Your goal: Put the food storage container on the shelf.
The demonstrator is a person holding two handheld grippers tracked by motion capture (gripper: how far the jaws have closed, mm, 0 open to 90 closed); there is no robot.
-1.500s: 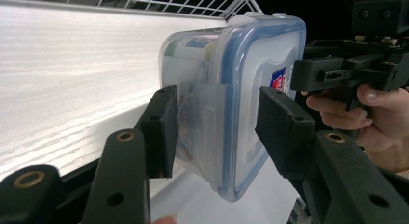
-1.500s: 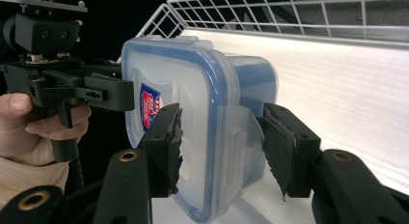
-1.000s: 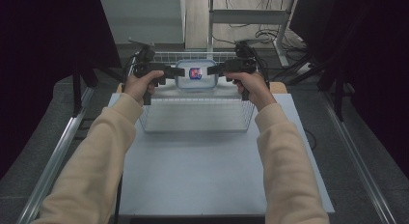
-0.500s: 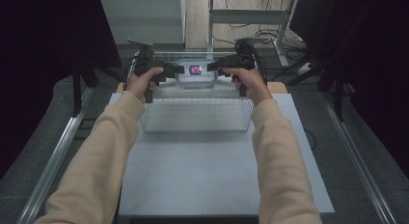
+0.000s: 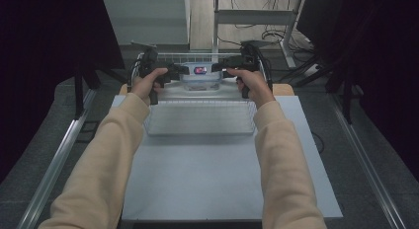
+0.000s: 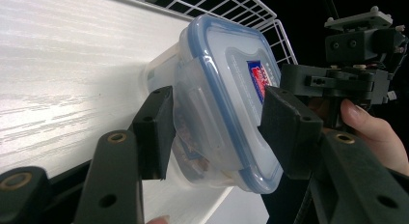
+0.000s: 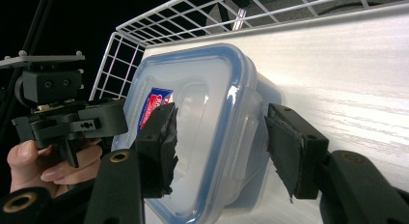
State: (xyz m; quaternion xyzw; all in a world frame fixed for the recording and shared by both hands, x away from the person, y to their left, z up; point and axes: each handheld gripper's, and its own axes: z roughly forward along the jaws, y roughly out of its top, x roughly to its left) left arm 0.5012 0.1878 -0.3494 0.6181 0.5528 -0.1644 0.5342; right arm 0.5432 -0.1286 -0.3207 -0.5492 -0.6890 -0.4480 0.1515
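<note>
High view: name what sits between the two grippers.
A clear lidded container with a blue-rimmed lid sits between the left gripper and right gripper, seen in the high view.

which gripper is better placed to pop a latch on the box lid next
Left, I'd guess. The left gripper has its jaws straddling the box right at a side latch flap, one pad under the rim. The right gripper also brackets a latch, but its pads look worn and stand apart from it.

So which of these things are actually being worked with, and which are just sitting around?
In use:
plastic container with blue-rimmed lid
left gripper, jaws at one end
right gripper, jaws at the other end

Just there:
wire basket
white board
cables beyond the table
</note>
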